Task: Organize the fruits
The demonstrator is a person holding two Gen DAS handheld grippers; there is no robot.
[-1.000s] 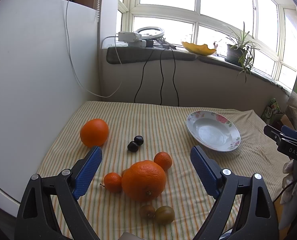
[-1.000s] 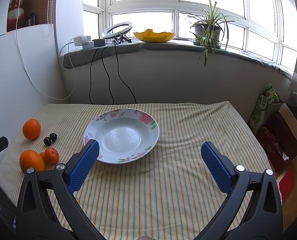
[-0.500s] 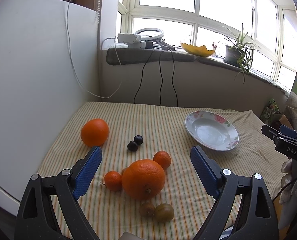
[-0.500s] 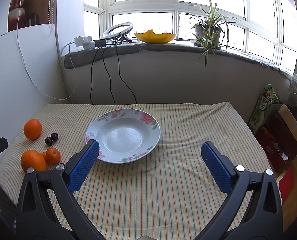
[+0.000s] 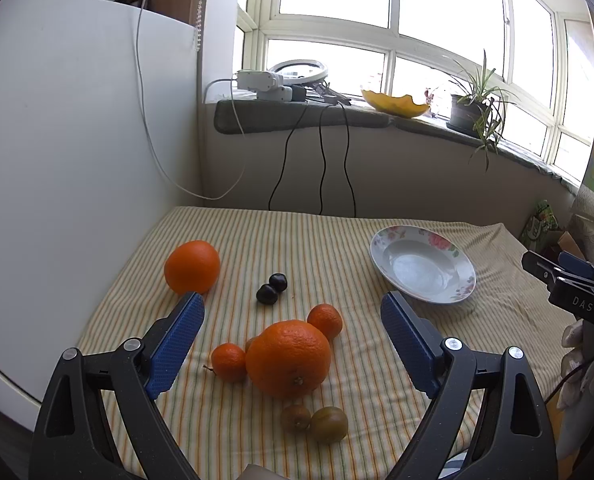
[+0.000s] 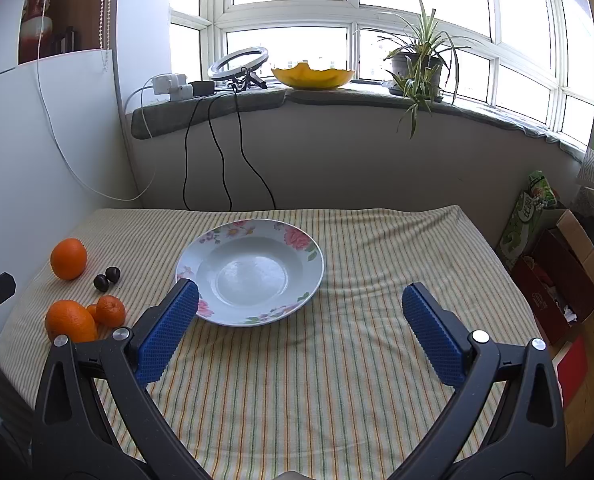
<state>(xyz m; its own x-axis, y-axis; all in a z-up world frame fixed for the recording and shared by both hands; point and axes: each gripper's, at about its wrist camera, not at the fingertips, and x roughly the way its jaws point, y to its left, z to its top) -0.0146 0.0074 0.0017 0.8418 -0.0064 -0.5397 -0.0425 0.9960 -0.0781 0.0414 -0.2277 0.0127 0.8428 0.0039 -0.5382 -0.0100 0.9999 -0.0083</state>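
Left wrist view: the left gripper [image 5: 293,320] hangs wide open above a large orange [image 5: 288,358] flanked by two mandarins on the striped tablecloth [image 5: 305,240]. Right wrist view: the right gripper [image 6: 299,318] gapes wide, empty, just before the floral plate [image 6: 253,232]

Glossy ceramic plate [image 6: 309,272], matt striped cloth [image 6: 337,380]

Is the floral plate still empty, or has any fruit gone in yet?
Empty. The white floral-rimmed plate shows only a bare, glossy bowl in both views; the oranges, tangerines and dark plums all lie on the striped tablecloth.
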